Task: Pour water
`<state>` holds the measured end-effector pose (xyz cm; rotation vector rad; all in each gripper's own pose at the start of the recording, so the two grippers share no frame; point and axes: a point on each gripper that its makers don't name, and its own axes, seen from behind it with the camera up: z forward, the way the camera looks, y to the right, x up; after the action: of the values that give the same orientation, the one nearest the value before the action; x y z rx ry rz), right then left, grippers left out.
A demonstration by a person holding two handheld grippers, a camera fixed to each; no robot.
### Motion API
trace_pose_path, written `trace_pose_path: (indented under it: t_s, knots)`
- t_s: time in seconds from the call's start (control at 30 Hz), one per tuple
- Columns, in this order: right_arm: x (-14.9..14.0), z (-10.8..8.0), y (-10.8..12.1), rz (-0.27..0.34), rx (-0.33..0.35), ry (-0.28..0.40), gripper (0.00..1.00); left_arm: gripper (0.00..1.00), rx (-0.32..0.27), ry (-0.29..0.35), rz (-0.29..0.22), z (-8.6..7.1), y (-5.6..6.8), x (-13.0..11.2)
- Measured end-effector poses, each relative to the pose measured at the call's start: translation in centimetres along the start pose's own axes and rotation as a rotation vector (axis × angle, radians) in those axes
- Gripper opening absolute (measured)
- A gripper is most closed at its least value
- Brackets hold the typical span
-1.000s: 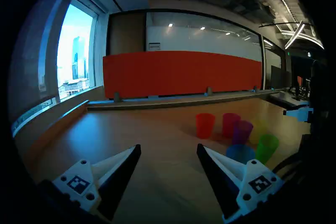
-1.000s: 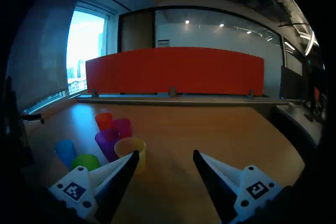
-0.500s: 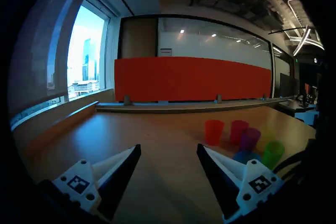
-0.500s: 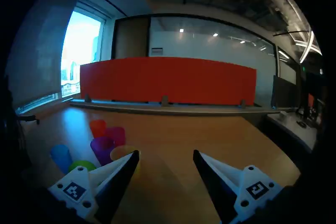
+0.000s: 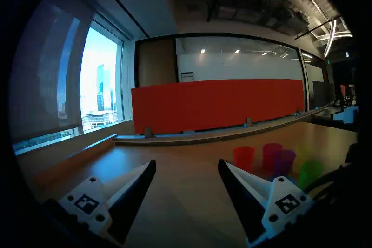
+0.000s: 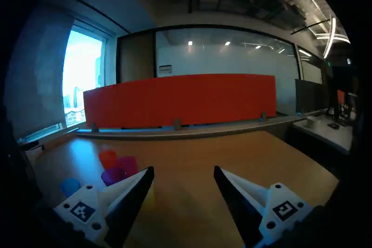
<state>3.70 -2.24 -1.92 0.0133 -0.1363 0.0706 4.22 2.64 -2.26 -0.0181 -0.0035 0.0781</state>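
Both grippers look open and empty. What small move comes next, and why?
Probably swing the right gripper left and down toward the purple cup: its fingers are open, hold nothing and point at the table, while the cups stand off to its left. The left gripper is empty too.

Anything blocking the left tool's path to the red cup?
Nothing visible. The left tool, open and empty, has bare wooden table up to the red cup. The pink cup and purple cup stand beside it, not in front.
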Motion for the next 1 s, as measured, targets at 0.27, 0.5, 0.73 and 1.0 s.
trace_pose_path:
  t_s: [0.27, 0.5, 0.73, 1.0]
  knots:
    - [1.7, -0.6, 0.5, 0.022, -0.024, 0.055, 0.99, 0.99, -0.003, 0.083, -0.002, -0.1, -0.2, 1.1]
    - [2.4, -0.8, 0.7, 0.018, -0.04, 0.077, 0.99, 0.99, 0.002, 0.101, -0.017, 0.2, -0.7, 0.3]
    - [2.0, -0.8, 1.0, 0.018, -0.055, 0.063, 0.99, 0.99, -0.003, 0.114, -0.052, 0.4, -1.3, -0.3]
    - [1.5, -0.5, 1.1, 0.014, -0.059, 0.047, 0.99, 0.99, -0.001, 0.096, -0.05, 0.6, -1.5, -1.3]
